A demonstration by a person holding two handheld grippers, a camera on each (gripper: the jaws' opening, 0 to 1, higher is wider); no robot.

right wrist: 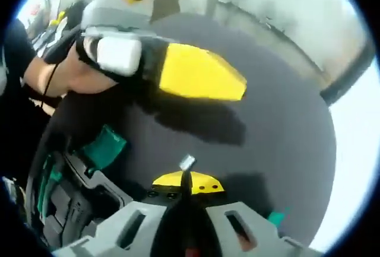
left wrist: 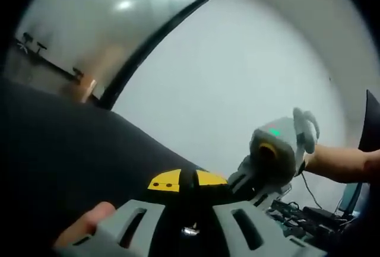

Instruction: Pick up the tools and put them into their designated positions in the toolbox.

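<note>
Yellow-and-black tool (right wrist: 181,189), clamped between the jaws of both the right gripper (right wrist: 184,218) and left gripper (left wrist: 189,215), toolbox (right wrist: 71,194) at 8 o'clock; slippage risked if either is released unevenly.

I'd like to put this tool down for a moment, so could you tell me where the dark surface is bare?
Bare patch: the dark surface right of the yellow tool, out to its rim. Crowded: the toolbox at lower left, and the middle, where the left gripper holds that tool.
</note>
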